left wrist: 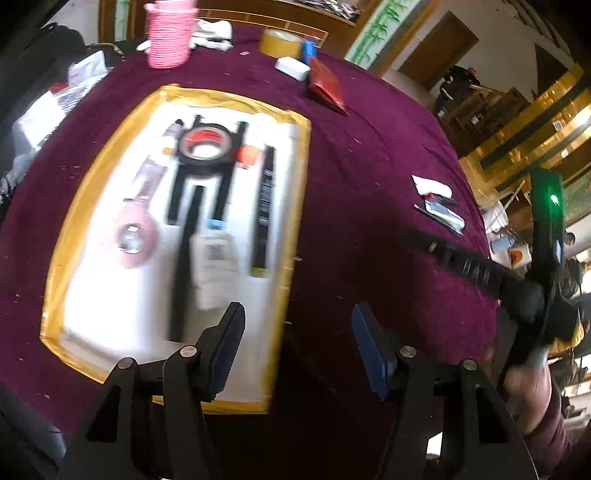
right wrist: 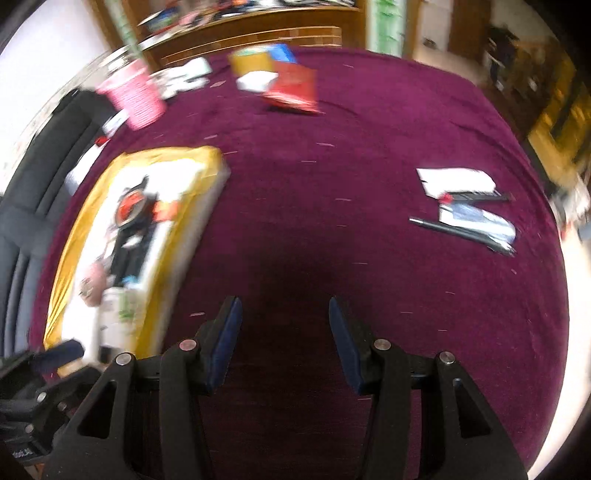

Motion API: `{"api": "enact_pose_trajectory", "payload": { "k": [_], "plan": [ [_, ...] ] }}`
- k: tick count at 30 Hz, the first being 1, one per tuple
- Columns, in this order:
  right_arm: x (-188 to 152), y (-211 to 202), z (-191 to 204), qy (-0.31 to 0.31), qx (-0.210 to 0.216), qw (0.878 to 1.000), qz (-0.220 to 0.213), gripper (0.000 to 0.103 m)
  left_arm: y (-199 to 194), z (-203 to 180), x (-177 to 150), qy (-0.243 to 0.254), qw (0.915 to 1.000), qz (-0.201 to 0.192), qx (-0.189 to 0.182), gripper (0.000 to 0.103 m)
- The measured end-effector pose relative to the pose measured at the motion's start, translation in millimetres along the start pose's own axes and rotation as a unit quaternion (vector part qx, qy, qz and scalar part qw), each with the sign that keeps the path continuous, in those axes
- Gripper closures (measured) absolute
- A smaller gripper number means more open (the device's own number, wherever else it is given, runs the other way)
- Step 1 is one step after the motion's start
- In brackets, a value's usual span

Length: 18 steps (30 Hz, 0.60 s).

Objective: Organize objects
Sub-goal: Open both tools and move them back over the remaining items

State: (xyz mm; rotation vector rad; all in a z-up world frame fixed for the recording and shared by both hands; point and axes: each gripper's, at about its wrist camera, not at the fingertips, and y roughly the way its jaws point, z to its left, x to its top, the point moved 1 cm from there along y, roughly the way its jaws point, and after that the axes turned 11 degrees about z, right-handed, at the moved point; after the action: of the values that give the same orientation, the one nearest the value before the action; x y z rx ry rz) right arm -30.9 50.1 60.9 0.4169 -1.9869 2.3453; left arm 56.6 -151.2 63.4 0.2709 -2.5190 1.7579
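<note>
While both views are motion-blurred, we can read the layout. We see the left gripper with its jaws apart and nothing between them, hovering over the near right edge of the yellow-rimmed white tray. We see the right gripper likewise spread and empty, above bare maroon tablecloth, with the tray to its left.

Within the tray we identify, from far to near:
- a roll of black tape lying over two black strips;
- an orange piece just right of the tape;
- a pink round item at the left;
- a white bottle with a blue cap near the middle;
- a long black tube at the right.

Outside the tray, we note a pink woven basket at the far left, a roll of tan tape, a white block and a red booklet at the far side. White paper, a black pen and a blurred packet lie to the right, well apart from the tray.
</note>
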Motion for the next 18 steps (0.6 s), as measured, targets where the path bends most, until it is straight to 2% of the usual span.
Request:
{"api": "enact_pose_trajectory", "payload": {
  "k": [3,7,10,13,16,17,18],
  "plan": [
    [14,-4,-71,0.07,0.008,0.998,-0.003,0.055,6,-19,-4,0.01,0.9999,0.004,-0.005,0.049],
    [40,-9,-170,0.162,0.029,0.986,-0.018,0.055,10,-34,-10,0.012,0.9999,0.004,-0.005,0.049],
    [57,-4,-218,0.195,0.057,0.979,-0.018,0.055,12,-38,-12,0.004,1.0,0.004,-0.004,0.049],
    [77,15,-241,0.196,0.086,0.977,0.003,0.055,14,-41,-15,-0.006,1.0,0.004,-0.004,0.049],
    [92,36,-242,0.188,0.114,0.975,0.028,0.055,16,-46,-19,-0.009,0.9999,0.003,-0.002,0.049],
    [95,44,-240,0.186,0.131,0.973,0.04,0.051,16,-47,-20,-0.011,0.9999,0.004,-0.001,0.049],
    [95,45,-236,0.182,0.136,0.973,0.034,0.049,17,-48,-20,-0.012,0.9999,0.004,0.0,0.049]
  ]
}}
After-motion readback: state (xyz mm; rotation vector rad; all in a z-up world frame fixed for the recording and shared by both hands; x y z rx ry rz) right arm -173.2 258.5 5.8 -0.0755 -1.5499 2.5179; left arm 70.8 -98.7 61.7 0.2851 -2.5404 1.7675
